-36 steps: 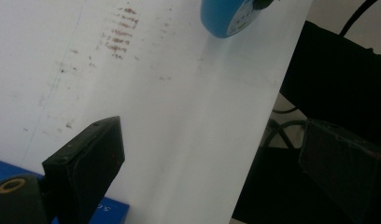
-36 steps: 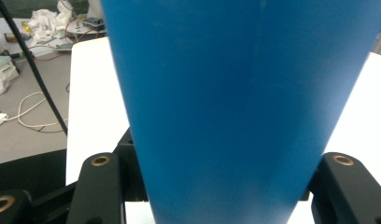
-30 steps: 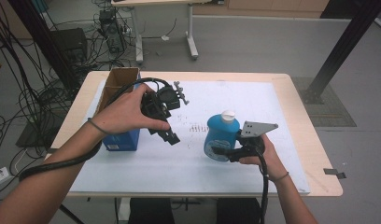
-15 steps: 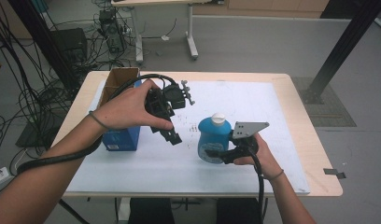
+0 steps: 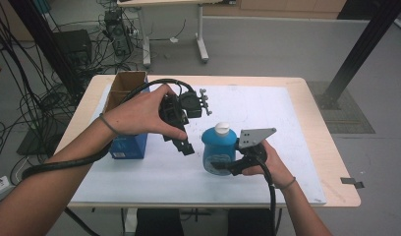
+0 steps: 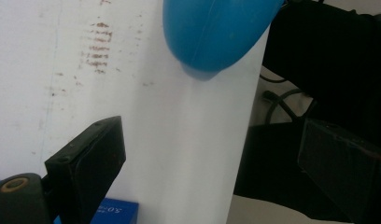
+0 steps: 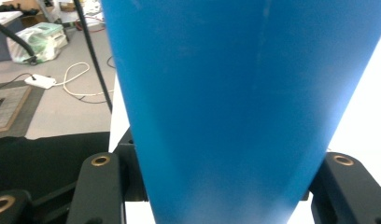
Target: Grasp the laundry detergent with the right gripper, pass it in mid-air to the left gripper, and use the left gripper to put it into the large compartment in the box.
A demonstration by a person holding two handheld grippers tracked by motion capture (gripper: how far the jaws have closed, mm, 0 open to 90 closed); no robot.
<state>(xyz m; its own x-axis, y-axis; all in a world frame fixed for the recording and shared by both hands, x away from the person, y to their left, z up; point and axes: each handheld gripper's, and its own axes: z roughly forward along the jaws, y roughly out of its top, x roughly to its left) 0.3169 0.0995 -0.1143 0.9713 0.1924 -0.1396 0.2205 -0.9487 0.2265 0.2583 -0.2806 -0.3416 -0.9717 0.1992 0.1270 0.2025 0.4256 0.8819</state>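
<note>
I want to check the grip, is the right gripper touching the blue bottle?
Touching. In the right gripper view the blue bottle sits wedged between both black jaws of the right gripper, no gap on either side.

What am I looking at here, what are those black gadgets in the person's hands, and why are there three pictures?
A person at a table holds a hand-operated claw in each hand. One picture looks down from above; the other two come from cameras riding on each claw. The right claw is shut on a blue bottle with a white cap; up close, the bottle sits between its black jaws. The left claw is open and holds nothing. A white sheet covers the table, with a blue box at the left.
</note>
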